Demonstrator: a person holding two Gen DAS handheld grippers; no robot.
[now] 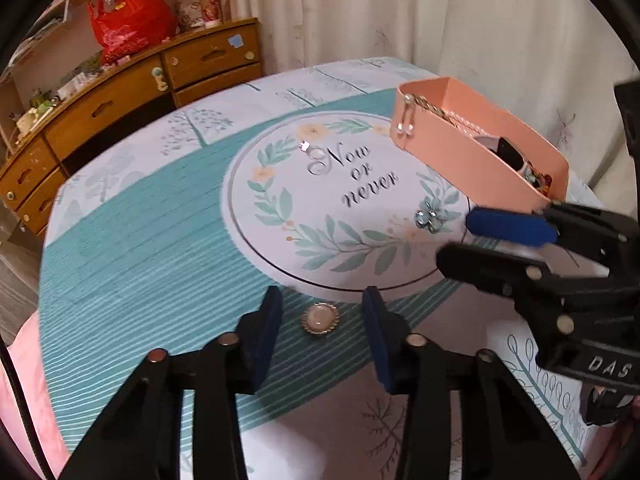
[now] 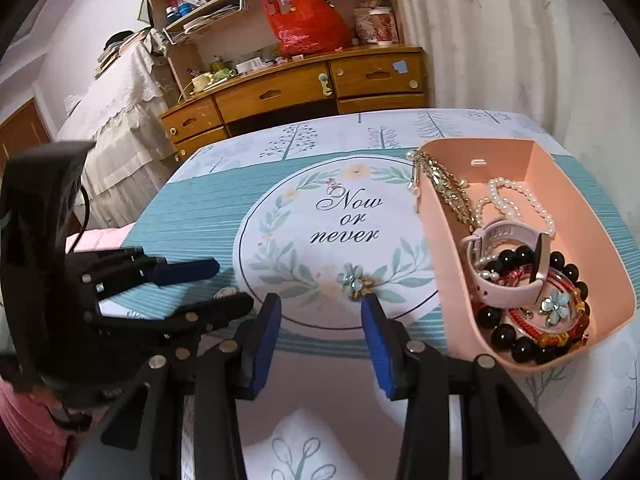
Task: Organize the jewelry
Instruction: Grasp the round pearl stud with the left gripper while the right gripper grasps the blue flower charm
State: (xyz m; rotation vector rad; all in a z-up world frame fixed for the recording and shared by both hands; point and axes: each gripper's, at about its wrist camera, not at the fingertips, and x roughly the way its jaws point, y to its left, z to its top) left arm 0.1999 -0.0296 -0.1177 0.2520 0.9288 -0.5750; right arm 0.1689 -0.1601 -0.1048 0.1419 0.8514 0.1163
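Note:
A round gold-rimmed brooch (image 1: 320,319) lies on the tablecloth between the fingers of my open left gripper (image 1: 322,312); it shows partly behind that gripper in the right wrist view (image 2: 226,292). A blue flower brooch (image 1: 431,216) (image 2: 356,279) lies on the printed circle just ahead of my open, empty right gripper (image 2: 322,310), also seen from the left (image 1: 456,236). A small clear earring (image 1: 305,145) (image 2: 333,185) lies near the "Now" lettering. The pink box (image 1: 452,148) (image 2: 448,248) holds a pearl necklace (image 2: 516,196), a pink watch (image 2: 504,288), bead bracelets and a gold chain draped over its rim.
The table carries a teal and white cloth (image 1: 160,248). A wooden drawer cabinet (image 1: 120,100) (image 2: 312,88) with a red bag stands behind it. A curtain (image 1: 440,12) hangs at the back right. Pink fabric (image 1: 24,360) lies at the table's left edge.

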